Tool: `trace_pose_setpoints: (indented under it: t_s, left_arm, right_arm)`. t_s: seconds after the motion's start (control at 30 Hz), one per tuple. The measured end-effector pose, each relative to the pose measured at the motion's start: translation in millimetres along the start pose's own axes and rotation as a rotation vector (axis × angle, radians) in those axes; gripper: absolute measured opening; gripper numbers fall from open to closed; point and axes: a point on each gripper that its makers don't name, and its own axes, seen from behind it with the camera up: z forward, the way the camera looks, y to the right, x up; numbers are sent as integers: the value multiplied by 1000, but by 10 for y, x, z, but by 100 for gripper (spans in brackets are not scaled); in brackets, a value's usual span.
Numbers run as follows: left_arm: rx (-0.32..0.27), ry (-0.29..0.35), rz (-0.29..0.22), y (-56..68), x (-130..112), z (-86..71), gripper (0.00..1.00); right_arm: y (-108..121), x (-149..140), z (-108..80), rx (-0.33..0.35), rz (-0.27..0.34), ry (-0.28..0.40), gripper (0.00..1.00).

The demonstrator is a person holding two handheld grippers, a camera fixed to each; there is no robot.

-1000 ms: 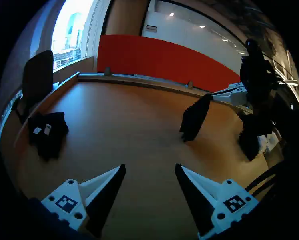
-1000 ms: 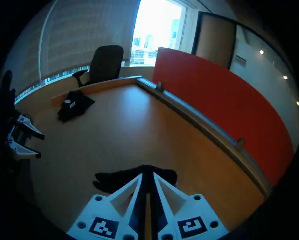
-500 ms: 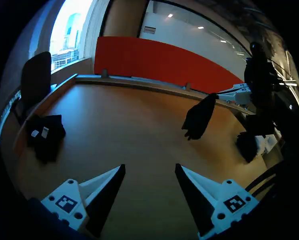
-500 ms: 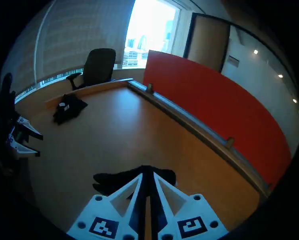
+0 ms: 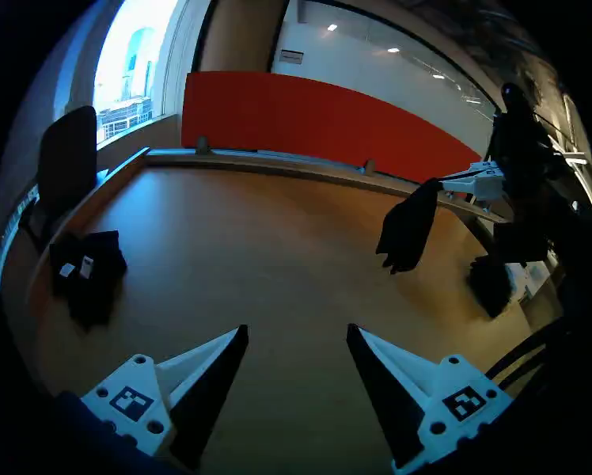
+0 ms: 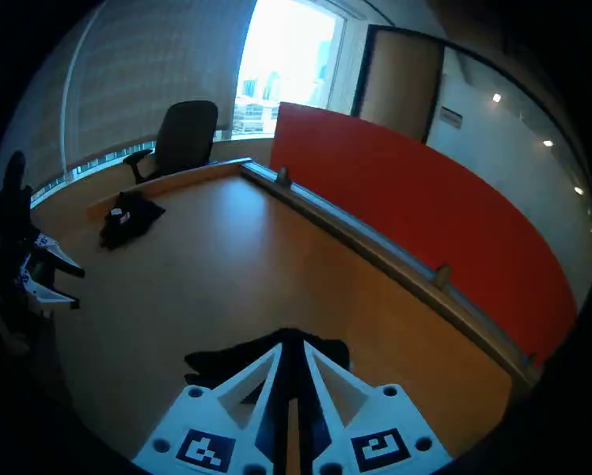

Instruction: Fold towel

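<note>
A dark towel [image 5: 407, 226] hangs in the air over the wooden table [image 5: 280, 237], pinched at its top corner by my right gripper [image 5: 448, 184], which a person holds at the far right. In the right gripper view the same towel [image 6: 248, 358] spreads out dark just beyond the fingertips of my right gripper [image 6: 293, 342], whose jaws are closed on the cloth. My left gripper [image 5: 296, 336] stands open low over the near part of the table with nothing between its fingers; it also appears far off as my left gripper [image 6: 62, 286] at the left edge.
A dark heap of cloth with white tags [image 5: 86, 273] lies near the table's left edge. A red partition [image 5: 320, 127] runs along the far side. A black office chair [image 6: 181, 138] stands behind the table by the window. More dark cloth [image 5: 490, 285] sits at the right.
My right gripper has lifted the towel higher and carried it a little to the right, so it now hangs free of the table. My left gripper has stayed open in place.
</note>
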Motion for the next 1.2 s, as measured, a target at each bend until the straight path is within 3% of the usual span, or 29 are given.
trace_pose_setpoints:
  t_s: [0.8,1.2]
  left_arm:
    - [-7,-15,17,177,150,284,92]
    - [-3,-25,37,265,177,360,92]
  right_arm:
    - [1043,-614,-738,-135,63,-32,5]
    - [1544,-891,-1091,-199,66,-57,6]
